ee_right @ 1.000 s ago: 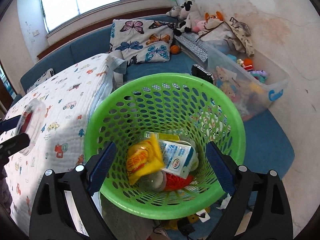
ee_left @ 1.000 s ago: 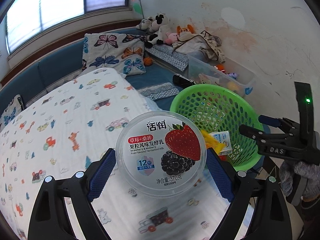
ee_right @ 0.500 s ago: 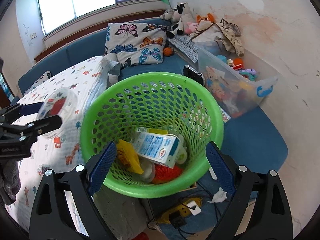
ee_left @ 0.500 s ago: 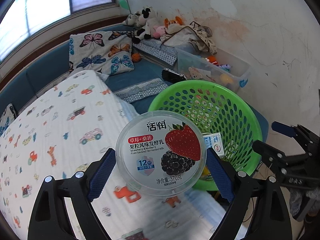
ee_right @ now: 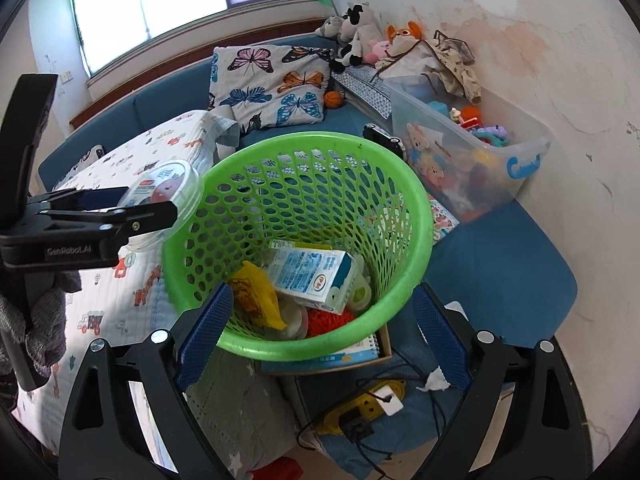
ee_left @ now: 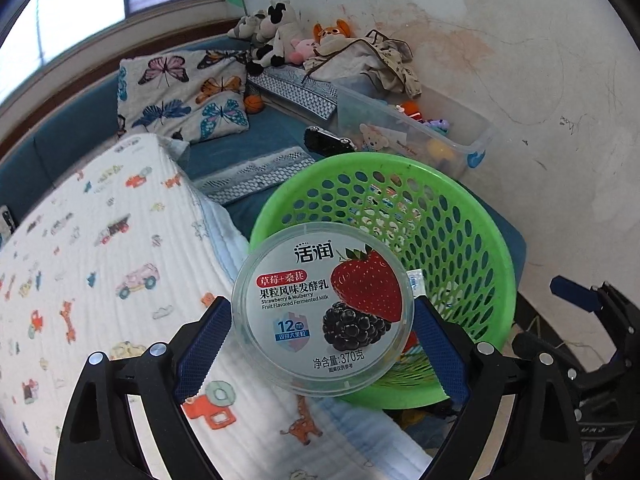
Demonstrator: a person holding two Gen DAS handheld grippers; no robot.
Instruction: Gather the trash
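Note:
A round clear yogurt tub (ee_left: 322,308) with a strawberry and blackberry label sits between the blue pads of my left gripper (ee_left: 322,320), which is shut on its sides. The tub hangs over the blanket's edge, right at the near left rim of the green mesh basket (ee_left: 400,160). In the right wrist view the same tub (ee_right: 164,188) and left gripper (ee_right: 132,200) touch on the basket (ee_right: 304,138) rim's left side. Inside lie a milk carton (ee_right: 312,276), a yellow packet (ee_right: 256,300) and something red. My right gripper (ee_right: 320,328) is open before the basket's near rim, holding nothing.
A white blanket with car prints (ee_left: 100,260) covers the bed on the left. Behind the basket are a clear toy box (ee_right: 480,160), a butterfly pillow (ee_right: 272,80) and plush toys (ee_right: 360,28). Below it lie a notebook (ee_right: 348,354) and a yellow power strip (ee_right: 360,412) with cables.
My left gripper has carried the tub rightward from over the blanket to the basket's rim. The right gripper has drifted back a little; more floor under the basket shows.

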